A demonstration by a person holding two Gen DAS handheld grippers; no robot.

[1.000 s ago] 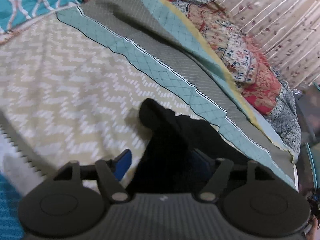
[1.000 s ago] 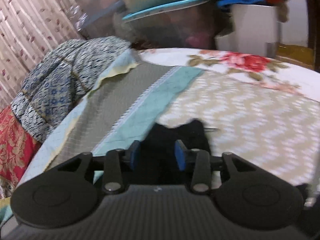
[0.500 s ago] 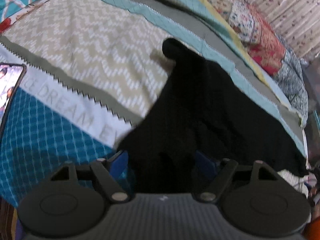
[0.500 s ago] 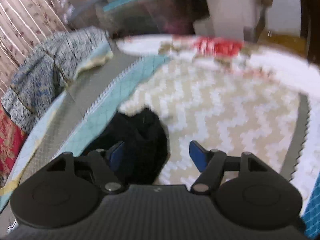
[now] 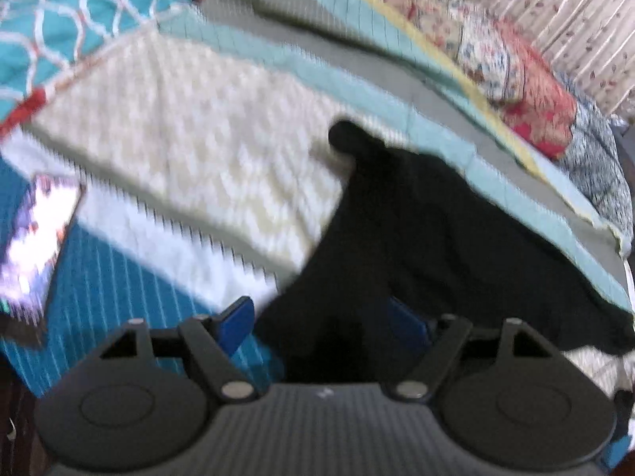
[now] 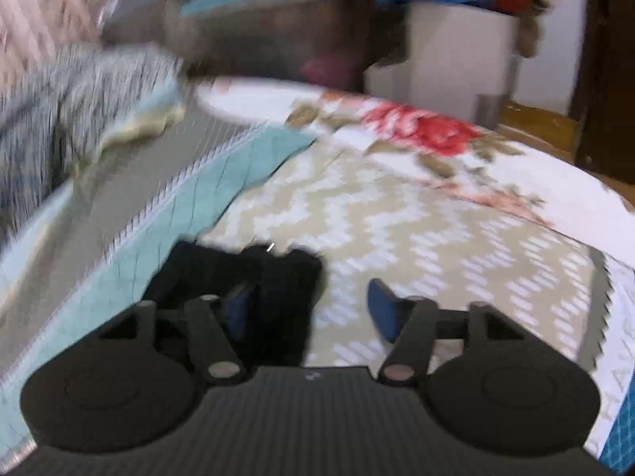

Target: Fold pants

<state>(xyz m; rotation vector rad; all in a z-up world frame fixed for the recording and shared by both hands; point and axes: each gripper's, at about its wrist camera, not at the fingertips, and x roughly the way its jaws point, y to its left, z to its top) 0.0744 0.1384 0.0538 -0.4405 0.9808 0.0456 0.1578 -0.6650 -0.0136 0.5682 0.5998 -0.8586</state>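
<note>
Black pants (image 5: pixel 416 230) lie spread in a rumpled strip on the bedcover (image 5: pixel 178 119), running from a bunched end near the middle toward the lower right. My left gripper (image 5: pixel 321 321) hovers over their near part, open, its left pad clear of the cloth. In the right wrist view one end of the pants (image 6: pixel 238 265) lies crumpled by the teal border. My right gripper (image 6: pixel 313 309) is open above it; the left pad sits over the black cloth and the right pad over bare chevron fabric. Neither gripper presses on anything.
A phone (image 5: pixel 35 238) with a lit screen lies on the blue part of the cover at the left. Folded patterned quilts (image 5: pixel 516 79) line the far side by a curtain. Beyond the bed's end stand a white bin (image 6: pixel 456 59) and piled clothes.
My right gripper, shut on the pants a second ago, has opened and let them drop onto the bed. The left gripper has drawn back, bringing more of the pants and the phone into view.
</note>
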